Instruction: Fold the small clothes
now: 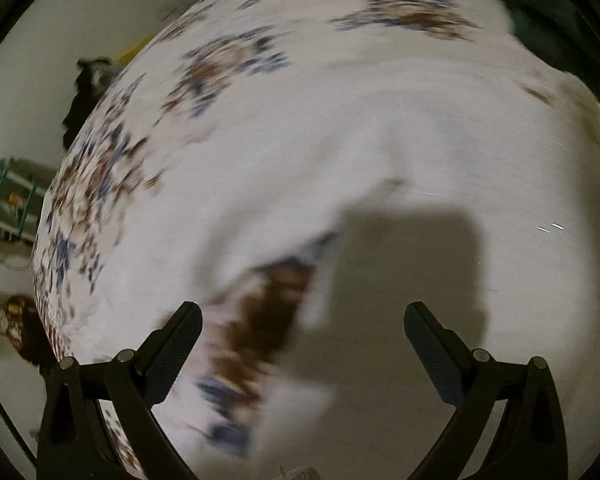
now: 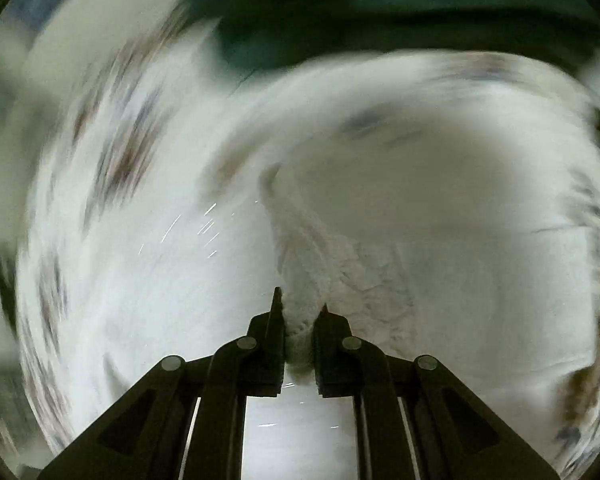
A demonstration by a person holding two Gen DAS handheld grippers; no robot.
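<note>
White fabric printed with brown and blue flowers covers the surface [image 1: 228,60] that fills most of both views; whether it is a bed or a desk under a cloth cannot be told through the motion blur, and a dark green mass [image 2: 400,8] lies at its far edge. Beyond the left edge of the surface a plain wall and a green-framed shelf [image 1: 4,196] show. The small garment [image 2: 340,264] is white and soft-looking, with a crinkled, slightly fleecy texture near the grip, and it is hard to separate from the pale fabric below it. The right tool [image 2: 300,312] is clenched on a bunched edge of this garment, with cloth pinched between the fingers and the rest trailing away toward the middle of the surface. The left tool [image 1: 302,320] is released, its fingers spread wide over a turned-up flap showing a brown and blue print [image 1: 256,320]; whether that flap belongs to the garment or to the covering is unclear. It grips nothing. The garment looks light and limp, so it will likely sag and crumple rather than hold a crease, and it may drag the covering along if pulled flat. A second hold on a hem or corner opposite the right grip would probably keep the edge taut for folding.
</note>
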